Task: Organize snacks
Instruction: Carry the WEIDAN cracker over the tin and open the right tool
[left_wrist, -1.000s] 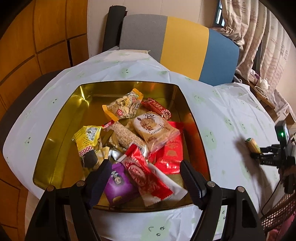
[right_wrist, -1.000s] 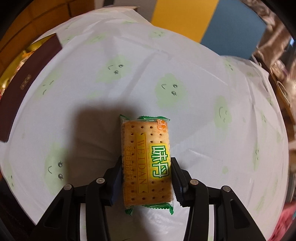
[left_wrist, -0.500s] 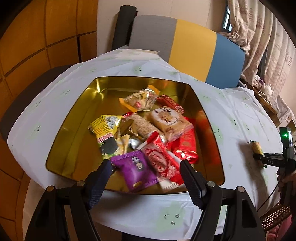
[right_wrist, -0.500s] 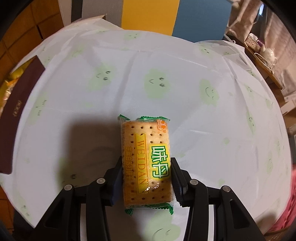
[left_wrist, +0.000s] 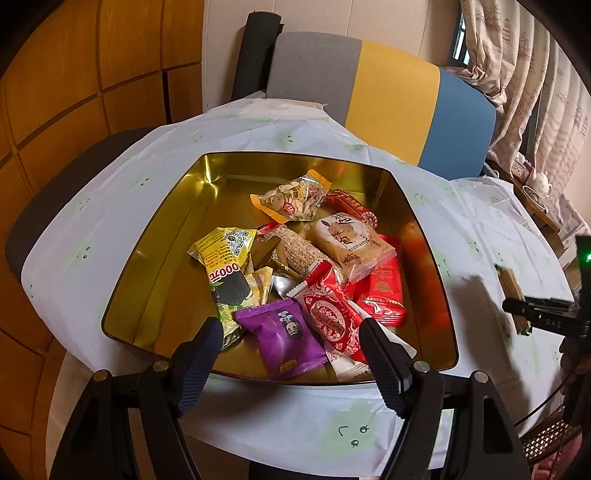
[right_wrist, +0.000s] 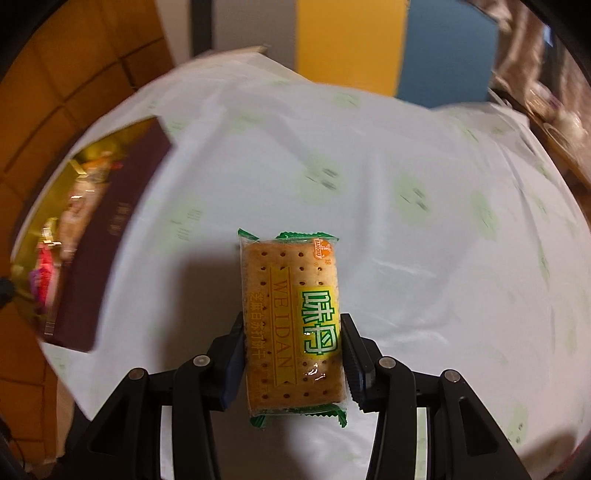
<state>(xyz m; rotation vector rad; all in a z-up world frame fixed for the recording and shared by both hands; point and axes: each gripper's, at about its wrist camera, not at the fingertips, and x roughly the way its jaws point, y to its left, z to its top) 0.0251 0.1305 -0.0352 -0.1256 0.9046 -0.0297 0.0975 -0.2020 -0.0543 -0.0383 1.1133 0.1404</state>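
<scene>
Two grippers are at work over a table spread with a pale tablecloth (left_wrist: 258, 413) printed with little green smiling faces. The right gripper (right_wrist: 293, 354) pinches a cracker packet (right_wrist: 291, 317) by its long sides, both pads pressed flat against the wrapper. The packet is green-edged, with a yellow-green label on its front, and it hangs above the cloth with its shadow lying below and to the left of it. In the left wrist view the same packet (left_wrist: 511, 291) shows edge-on at the far right, clear of the tabletop.

The left gripper (left_wrist: 291, 350) hovers over the near edge of a gold tin (left_wrist: 155, 266), its jaws spread wide with nothing between them. The tin sits open on the cloth and holds a heap of wrapped snacks: a purple packet (left_wrist: 284, 339) nearest the fingers, a red-and-white wrapper (left_wrist: 328, 321) just beside it, a yellow packet (left_wrist: 225, 254) to the left, a clear bag of seeds (left_wrist: 291, 199) toward the back.

From the right wrist view the tin (right_wrist: 37, 229) lies off to the left, well apart from the held packet, its dark maroon outer wall (right_wrist: 107, 243) facing the camera. That side of the picture is blurred.

A chair back (left_wrist: 388, 107) in grey, yellow and blue stands behind the table.
</scene>
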